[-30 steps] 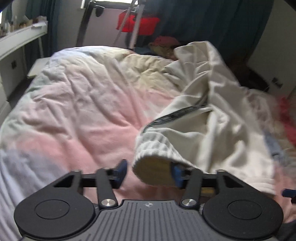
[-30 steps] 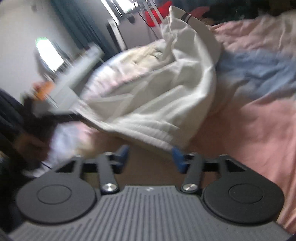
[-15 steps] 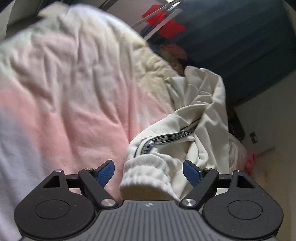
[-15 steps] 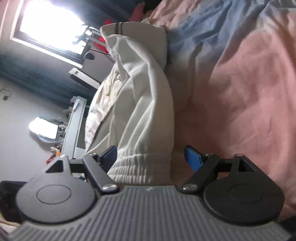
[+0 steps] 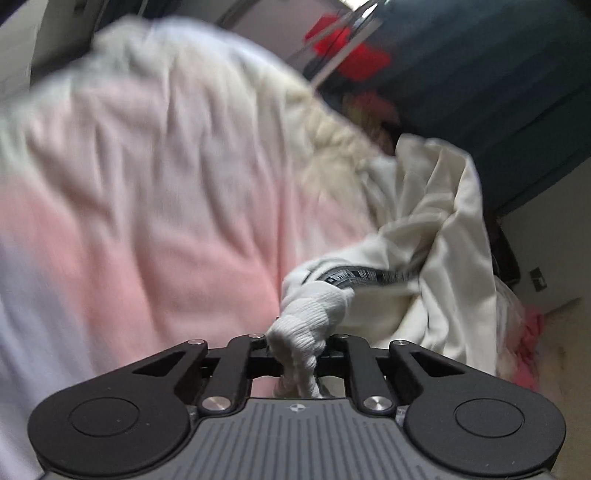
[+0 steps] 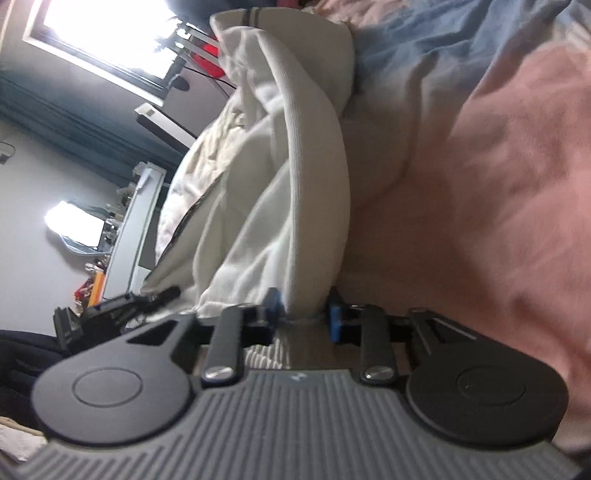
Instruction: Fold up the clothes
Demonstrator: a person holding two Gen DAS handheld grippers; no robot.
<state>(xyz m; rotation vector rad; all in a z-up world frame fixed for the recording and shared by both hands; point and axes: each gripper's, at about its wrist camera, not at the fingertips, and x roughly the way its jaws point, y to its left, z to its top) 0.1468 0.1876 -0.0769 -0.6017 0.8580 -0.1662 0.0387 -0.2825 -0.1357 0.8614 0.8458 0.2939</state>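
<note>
where the left gripper (image 5: 295,341) meets the cloth, its jaws are seen clenched on a bunched ribbed cuff (image 5: 310,317) of a cream sweatshirt (image 5: 436,236), the knit squeezed into a thick wad between them. at the right gripper (image 6: 304,306), the blue pads (image 6: 334,314) are pressed against a ribbed band (image 6: 317,177) of the same garment, so that jaw pair is likewise closed on fabric. just beyond both tools the sweatshirt is found rumpled on a bed, draped in loose folds over a pink, blue and pale duvet (image 5: 147,184), with a dark printed tape (image 5: 369,275) visible along one seam. it is judged to be soft, light and limp: no shape will be kept unaided, and the body will sag and drag between two held points. the ribbed edges are judged the surest places to be held, being thicker and less slippery than the plain body cloth; a pinch of a single thin layer could be lost more easily. whether the garment is being spread flat or gathered into a fold cannot be settled from how it lies. farther off, dark curtains (image 5: 498,92), a red object (image 5: 351,51) and a bright window (image 6: 110,33) are seen. a shelf (image 6: 136,221) with small clutter is blurred. no container can be made out, so nothing can be said of contents.
</note>
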